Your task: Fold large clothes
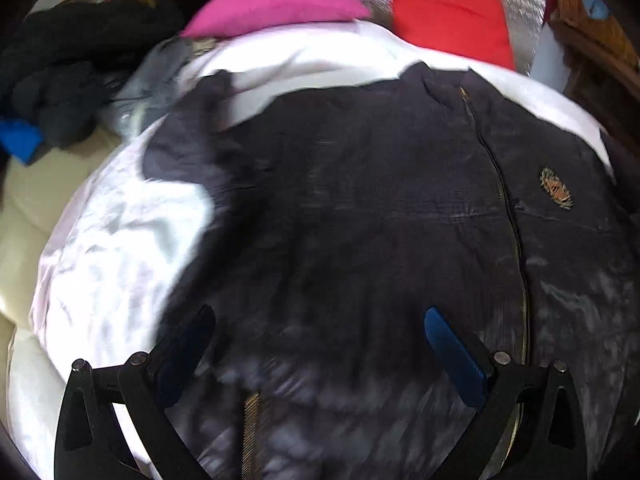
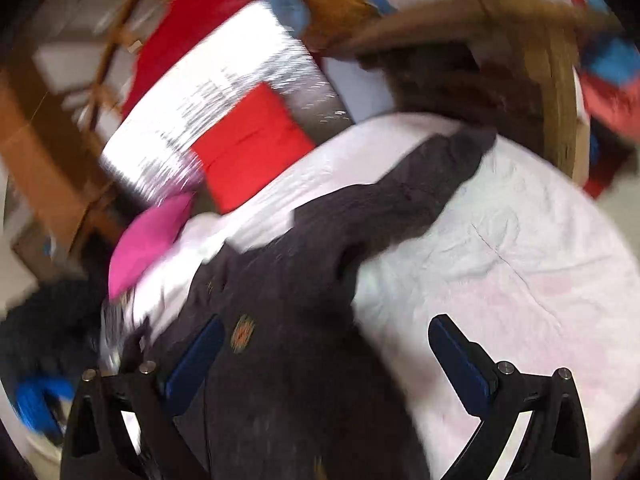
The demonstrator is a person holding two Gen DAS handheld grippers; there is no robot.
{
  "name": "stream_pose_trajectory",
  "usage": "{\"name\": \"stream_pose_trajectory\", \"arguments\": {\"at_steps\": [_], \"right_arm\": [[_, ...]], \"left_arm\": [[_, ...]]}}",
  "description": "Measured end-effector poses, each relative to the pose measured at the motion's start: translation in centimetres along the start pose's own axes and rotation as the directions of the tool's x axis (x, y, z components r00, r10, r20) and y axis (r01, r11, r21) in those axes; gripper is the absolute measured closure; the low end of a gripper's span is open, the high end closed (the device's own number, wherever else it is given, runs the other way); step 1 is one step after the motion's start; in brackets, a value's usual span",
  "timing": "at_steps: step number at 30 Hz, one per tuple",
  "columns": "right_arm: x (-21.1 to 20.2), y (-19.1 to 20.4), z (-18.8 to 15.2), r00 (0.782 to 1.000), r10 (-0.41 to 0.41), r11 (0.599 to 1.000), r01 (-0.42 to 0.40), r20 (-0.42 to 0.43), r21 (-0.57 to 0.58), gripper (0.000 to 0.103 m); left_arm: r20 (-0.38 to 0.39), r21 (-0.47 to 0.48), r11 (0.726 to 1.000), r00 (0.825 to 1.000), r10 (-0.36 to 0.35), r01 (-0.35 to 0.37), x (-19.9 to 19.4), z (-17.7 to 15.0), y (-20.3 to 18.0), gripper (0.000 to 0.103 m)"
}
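A large dark navy zip jacket [image 1: 360,208] lies spread front-up on a white sheet [image 1: 120,240], with a brass zip and a small embroidered badge [image 1: 556,188]. My left gripper [image 1: 316,324] is open, hovering over the jacket's lower front with nothing between its blue pads. In the right wrist view the jacket [image 2: 304,280] shows with one sleeve [image 2: 436,172] stretched toward the far right. My right gripper [image 2: 324,340] is open over the jacket's right side and the sheet [image 2: 520,260], empty. Both views are motion-blurred.
A pink cushion [image 1: 276,4] and a red cushion [image 1: 448,12] lie at the far edge against a silver sheet [image 2: 208,100]. A pile of dark clothes [image 1: 68,64] sits left. Wooden furniture [image 2: 552,80] stands at right.
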State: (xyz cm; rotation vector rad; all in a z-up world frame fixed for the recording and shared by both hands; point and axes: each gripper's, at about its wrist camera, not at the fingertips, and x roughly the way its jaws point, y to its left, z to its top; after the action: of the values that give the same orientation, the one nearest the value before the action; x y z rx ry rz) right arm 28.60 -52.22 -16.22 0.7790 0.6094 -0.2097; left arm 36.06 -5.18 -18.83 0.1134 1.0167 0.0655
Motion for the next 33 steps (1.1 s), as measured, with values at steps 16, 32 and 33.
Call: {"name": "stream_pose_trajectory", "arguments": {"at_steps": [16,32,33], "right_arm": [[14.6,-13.7,11.4,0.998,0.061,0.914,-0.070,0.036,0.400,0.001],[13.2,-8.2,12.5,0.987,0.048,0.972,-0.081,0.155,0.219,0.086],[12.4,-7.0,12.3,0.982,0.083,0.972,-0.117,0.167,0.204,0.086]], "left_arm": [[0.029,0.024,0.997,0.997,-0.073,0.072,2.9,-1.0,-2.4,0.000],[0.164,0.056,0.998,0.985,-0.050,0.041,0.6,3.0,-1.9,0.000],[0.184,0.047,0.998,0.982,-0.043,0.035,0.3,3.3,-1.6,0.000]]}}
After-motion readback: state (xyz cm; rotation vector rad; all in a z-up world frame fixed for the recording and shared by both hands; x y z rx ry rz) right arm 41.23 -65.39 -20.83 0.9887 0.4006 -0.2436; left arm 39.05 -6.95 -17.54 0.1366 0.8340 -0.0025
